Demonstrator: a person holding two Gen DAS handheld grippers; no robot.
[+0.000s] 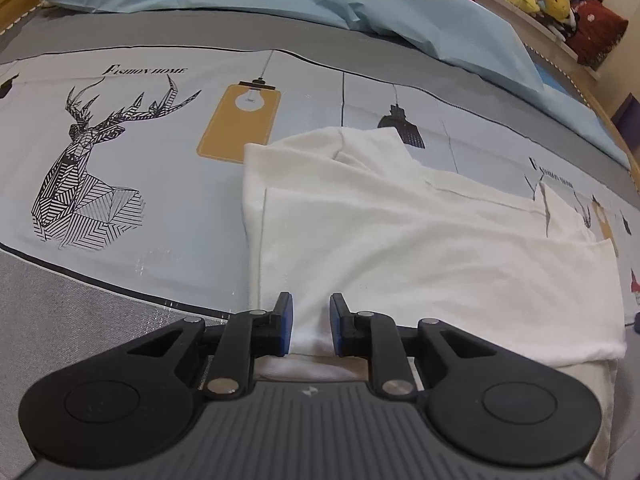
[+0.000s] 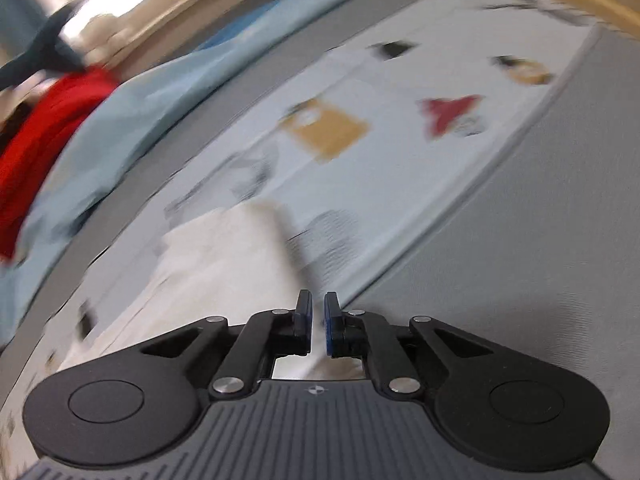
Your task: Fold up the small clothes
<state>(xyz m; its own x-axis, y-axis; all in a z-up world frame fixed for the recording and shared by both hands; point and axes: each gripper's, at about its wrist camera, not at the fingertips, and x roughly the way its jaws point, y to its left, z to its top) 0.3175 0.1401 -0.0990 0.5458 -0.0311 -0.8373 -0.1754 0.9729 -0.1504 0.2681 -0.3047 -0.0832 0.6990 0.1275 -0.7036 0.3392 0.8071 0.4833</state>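
the left gripper [image 1: 311, 326] is sitting right over the near edge of the white shirt [image 1: 420, 236]; its jaws are standing a little apart, with a bump of cloth between them, and it is hard to tell if the pads are squeezing it; the right gripper [image 2: 318, 326] is nearly pressed together, and the picture is too blurry to tell if it is pinching the cloth beside it; the shirt is lying partly folded on the bed cover [image 1: 160, 248]; it looks like a fold is being started, and next both tools are needing a firm hold on the near edge to carry it over; farther off, by the deer drawing [image 1: 92, 168], the words "fashion home" [image 1: 145, 70] are showing.
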